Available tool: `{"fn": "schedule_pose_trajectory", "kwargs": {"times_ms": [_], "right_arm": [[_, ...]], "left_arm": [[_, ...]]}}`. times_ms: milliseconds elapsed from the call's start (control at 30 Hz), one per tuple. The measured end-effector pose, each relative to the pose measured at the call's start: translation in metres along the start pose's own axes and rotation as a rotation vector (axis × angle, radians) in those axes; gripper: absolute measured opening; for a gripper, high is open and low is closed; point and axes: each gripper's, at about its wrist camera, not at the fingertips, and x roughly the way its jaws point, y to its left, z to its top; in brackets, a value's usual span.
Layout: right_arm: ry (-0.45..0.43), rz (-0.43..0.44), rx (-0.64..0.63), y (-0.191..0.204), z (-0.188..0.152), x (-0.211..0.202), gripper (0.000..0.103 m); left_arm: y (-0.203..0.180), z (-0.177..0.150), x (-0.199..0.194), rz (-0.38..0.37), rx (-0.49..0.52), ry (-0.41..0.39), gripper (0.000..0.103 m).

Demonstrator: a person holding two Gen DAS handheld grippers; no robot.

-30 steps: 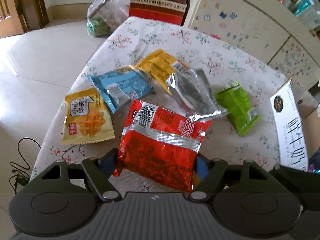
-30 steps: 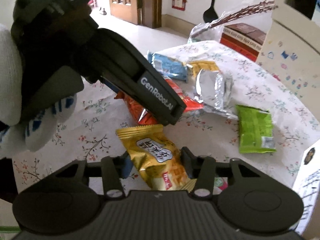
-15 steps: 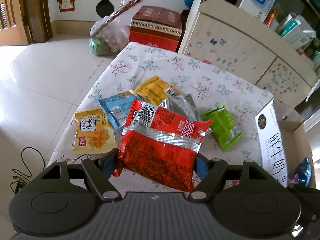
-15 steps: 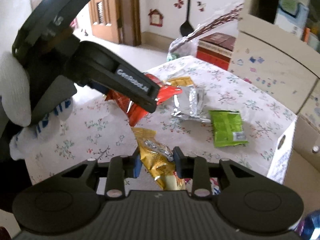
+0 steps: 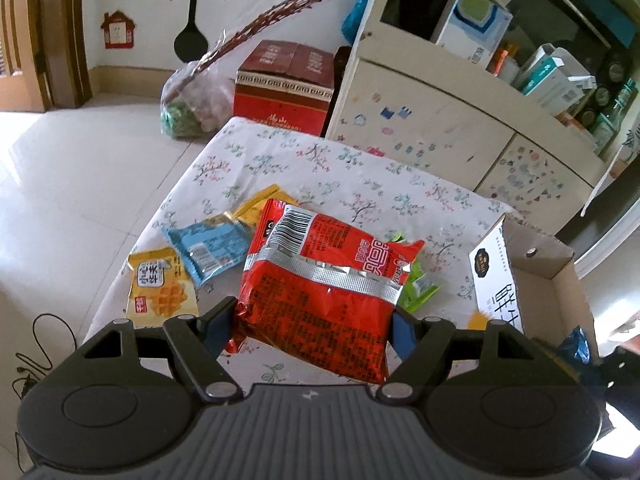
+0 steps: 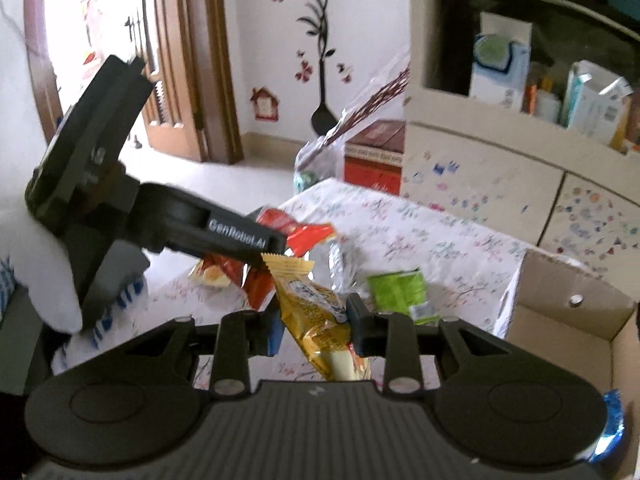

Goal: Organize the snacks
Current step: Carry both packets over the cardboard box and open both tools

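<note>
Both grippers were clamped on snacks lifted clear of the table, the left gripper wide around a red pack, the right gripper nearly closed on a yellow pack (squeezed thin), likely bound for the box at three o'clock.

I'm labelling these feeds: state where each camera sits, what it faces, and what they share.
Left wrist: on the left hand-held gripper, looking down past its red foil snack packet at the floral-cloth table.
Right wrist: on the right hand-held gripper, clamping a yellow snack packet; white-gloved hand shows.
Shared: table, red packet, open cardboard box.
</note>
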Motion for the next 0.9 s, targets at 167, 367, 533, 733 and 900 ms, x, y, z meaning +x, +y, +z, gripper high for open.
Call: {"fn": "schedule_pose_trajectory", "kwargs": {"times_ms": [167,367,533,733,900], "right_arm": [[-0.061,-0.042,0.041,-0.014,0.009,-0.021,0.031],[-0.139,-0.109,0.125,-0.04,0.016,-0.051,0.031],[-0.197,-0.149,0.174,-0.059,0.019,-0.076,0.031],[-0.235,-0.192,0.233,-0.078,0.018,-0.094,0.031],[-0.232,-0.209,0.265,-0.087,0.014,-0.098,0.031]], "left_arm": [[-0.015,0.003,-0.003,-0.026,0.01,-0.011,0.081],[-0.041,0.003,-0.008,-0.066,0.054,-0.035,0.081],[-0.064,0.003,-0.011,-0.093,0.092,-0.052,0.081],[-0.088,0.001,-0.014,-0.136,0.125,-0.069,0.081],[-0.102,-0.001,-0.013,-0.163,0.138,-0.072,0.081]]}}
